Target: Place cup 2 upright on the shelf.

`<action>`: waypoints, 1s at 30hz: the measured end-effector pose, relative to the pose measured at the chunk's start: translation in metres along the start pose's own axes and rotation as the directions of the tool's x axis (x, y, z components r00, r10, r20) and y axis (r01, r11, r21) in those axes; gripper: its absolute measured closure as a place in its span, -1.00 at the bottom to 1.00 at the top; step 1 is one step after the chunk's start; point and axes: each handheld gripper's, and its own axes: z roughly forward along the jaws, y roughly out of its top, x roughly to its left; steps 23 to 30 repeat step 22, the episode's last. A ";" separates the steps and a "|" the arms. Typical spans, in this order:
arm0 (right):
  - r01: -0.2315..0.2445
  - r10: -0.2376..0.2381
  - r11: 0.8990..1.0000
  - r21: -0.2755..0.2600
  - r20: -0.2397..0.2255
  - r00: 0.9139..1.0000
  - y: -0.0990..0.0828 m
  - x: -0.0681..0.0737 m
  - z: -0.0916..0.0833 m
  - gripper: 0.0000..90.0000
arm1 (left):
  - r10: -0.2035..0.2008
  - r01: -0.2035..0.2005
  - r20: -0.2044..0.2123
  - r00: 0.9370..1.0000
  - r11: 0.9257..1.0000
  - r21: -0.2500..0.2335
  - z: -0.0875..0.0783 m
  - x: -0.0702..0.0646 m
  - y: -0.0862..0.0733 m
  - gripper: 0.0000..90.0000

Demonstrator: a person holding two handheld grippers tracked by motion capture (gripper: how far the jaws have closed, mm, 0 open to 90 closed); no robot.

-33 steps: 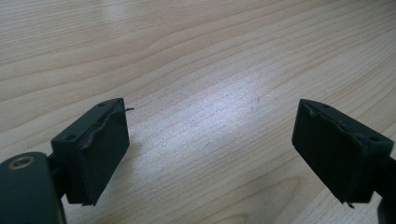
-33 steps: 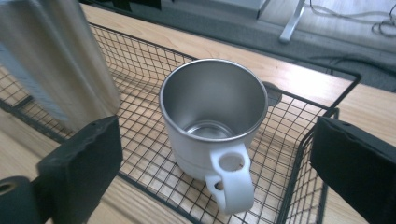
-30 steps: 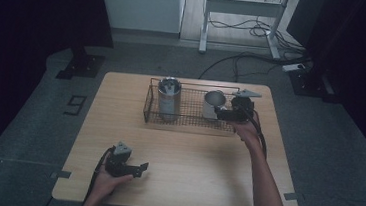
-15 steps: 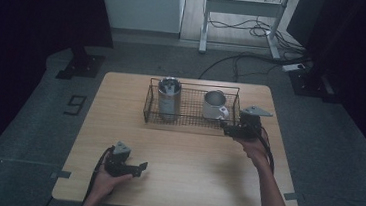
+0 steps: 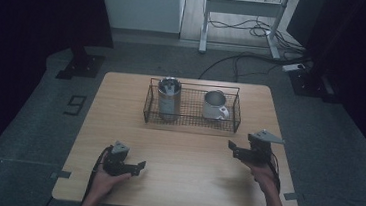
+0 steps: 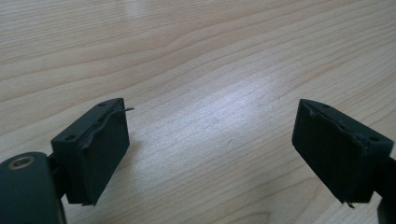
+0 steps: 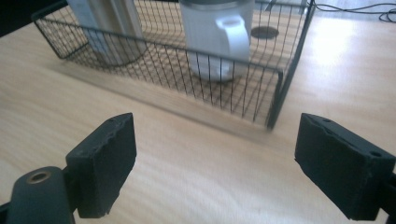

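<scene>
A black wire basket (image 5: 192, 120) stands at the table's far middle. Inside it a steel tumbler (image 5: 168, 99) stands at the left and a white mug (image 5: 214, 106) at the right. My right gripper (image 5: 232, 147) hovers over the table's right side, in front of the basket's right end, and points left. In the right gripper view the mug (image 7: 217, 37) and the basket (image 7: 187, 65) lie ahead of my right gripper (image 7: 215, 126). Its jaws have just been closing, and they stand apart with nothing between them. My left gripper (image 5: 137, 167) rests near the front left, open over bare wood (image 6: 212, 116).
The wooden table (image 5: 179, 183) has bare surface between the two hands. Its front edge lies just below my forearms. Cables and a metal frame (image 5: 239, 7) stand on the floor beyond the table.
My right gripper has drawn back from the basket's right end toward the front right of the table and sunk lower. The left gripper has stayed still.
</scene>
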 end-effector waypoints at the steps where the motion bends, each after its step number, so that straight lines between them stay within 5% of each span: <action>1: -0.004 0.004 1.000 0.003 -0.002 1.000 -0.004 0.000 -0.001 -0.71 | -0.002 0.002 -0.001 1.000 1.000 0.000 0.000 0.000 0.000 -0.75; 13: 0.013 -0.015 0.997 0.081 0.017 1.000 -0.043 -0.007 -0.004 -0.71 | -0.011 0.011 -0.012 1.000 1.000 -0.001 -0.001 0.003 0.000 -0.75; 30: 0.017 -0.020 0.995 0.100 0.034 0.999 -0.048 -0.008 0.002 -0.72 | -0.009 0.009 -0.014 1.000 1.000 -0.003 -0.001 0.003 0.000 -0.75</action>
